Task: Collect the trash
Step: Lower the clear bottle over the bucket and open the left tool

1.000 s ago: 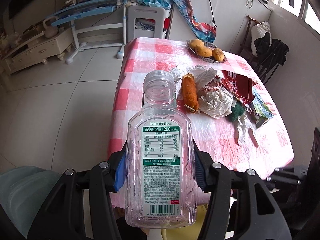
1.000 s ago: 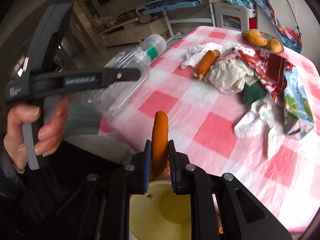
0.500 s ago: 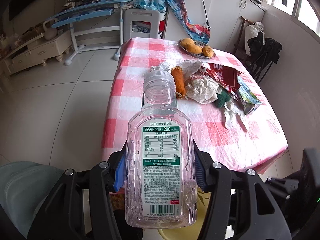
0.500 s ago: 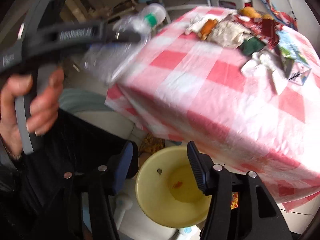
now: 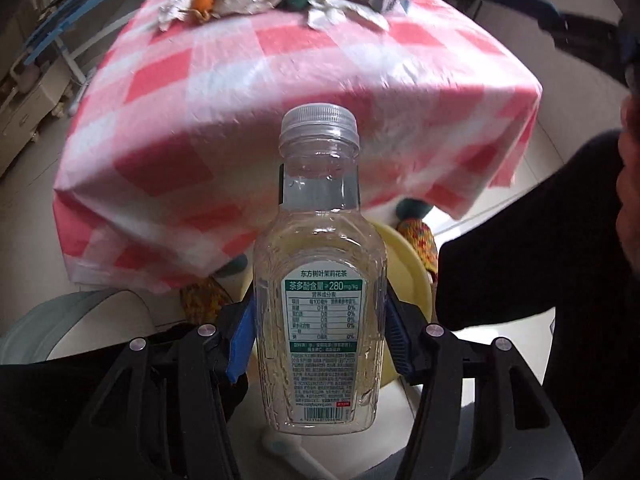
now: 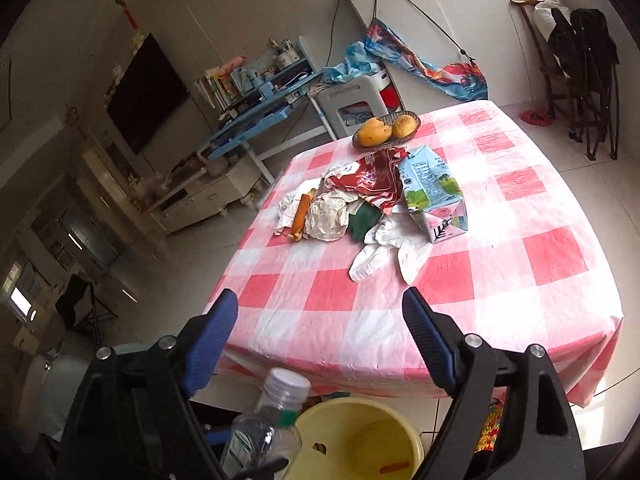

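Since a moment ago, your right gripper (image 6: 320, 344) has lifted away from the yellow bucket (image 6: 356, 432) and now looks over the table (image 6: 500, 280), while your left gripper (image 5: 318, 340) has tipped downward, bringing the bottle over the bucket's mouth. The orange sausage piece (image 6: 394, 469) that your right gripper held now lies inside the bucket, at its bottom.

Your left gripper is clamped on the clear plastic bottle (image 5: 320, 312), its blue pads pressing the bottle's sides at label height; the capped neck points away from the camera toward the table's edge. In the left wrist view the bucket's yellow rim (image 5: 404, 268) shows directly behind the bottle. From the right wrist view the same bottle (image 6: 264, 428) sits just left of the bucket, with its cap near the rim.

Your right gripper's jaws stand wide apart with nothing between them.

On the checked tablecloth the remaining trash is bunched near the middle: a second sausage (image 6: 301, 213) resting on crumpled white paper (image 6: 328, 216), a red wrapper (image 6: 372, 180), a dark green scrap (image 6: 362, 220), a white plastic glove (image 6: 384, 248), and a light-blue drink carton (image 6: 434, 196) lying on its side. Farther back a basket of mangoes (image 6: 386, 128) sits near the far edge of the table.
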`<act>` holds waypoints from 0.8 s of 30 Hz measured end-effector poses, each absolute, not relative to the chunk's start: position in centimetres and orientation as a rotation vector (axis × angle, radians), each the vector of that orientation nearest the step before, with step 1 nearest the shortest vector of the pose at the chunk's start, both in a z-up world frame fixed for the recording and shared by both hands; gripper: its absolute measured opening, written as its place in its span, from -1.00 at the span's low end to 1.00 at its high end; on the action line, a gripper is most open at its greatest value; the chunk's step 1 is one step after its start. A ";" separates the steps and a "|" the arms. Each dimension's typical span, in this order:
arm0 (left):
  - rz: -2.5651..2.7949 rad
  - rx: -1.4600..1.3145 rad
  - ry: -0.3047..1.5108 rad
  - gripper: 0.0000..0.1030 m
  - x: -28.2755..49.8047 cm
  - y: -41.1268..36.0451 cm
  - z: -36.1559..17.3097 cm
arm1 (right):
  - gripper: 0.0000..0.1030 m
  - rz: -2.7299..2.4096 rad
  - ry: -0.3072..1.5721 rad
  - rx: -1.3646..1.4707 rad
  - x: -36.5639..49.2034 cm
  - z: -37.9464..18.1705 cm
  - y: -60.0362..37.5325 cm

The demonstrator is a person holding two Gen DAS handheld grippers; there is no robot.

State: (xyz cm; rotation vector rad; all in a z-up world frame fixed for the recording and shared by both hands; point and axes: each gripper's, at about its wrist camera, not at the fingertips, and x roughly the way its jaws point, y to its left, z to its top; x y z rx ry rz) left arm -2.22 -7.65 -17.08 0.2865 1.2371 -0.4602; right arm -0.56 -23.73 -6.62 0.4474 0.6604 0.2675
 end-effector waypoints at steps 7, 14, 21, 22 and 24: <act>-0.477 0.303 1.178 0.35 -3.5 -7.3 -15.9 | 0.58 0.259 0.641 0.448 -1.5 -6.6 -24.1; -0.350 0.103 0.975 0.43 -1.7 -4.3 -12.0 | 0.58 0.257 0.650 0.435 -1.5 -6.8 -24.0; -0.235 -0.086 0.938 0.43 0.1 -0.7 -11.0 | 0.58 0.270 0.678 0.393 -1.3 -7.1 -23.0; -0.231 -0.090 0.941 0.43 0.2 -0.6 -11.0 | 0.58 0.270 0.683 0.389 -1.3 -7.1 -22.9; -0.229 -0.083 0.941 0.43 0.1 -0.7 -11.1 | 0.58 0.270 0.691 0.381 -1.3 -7.3 -22.7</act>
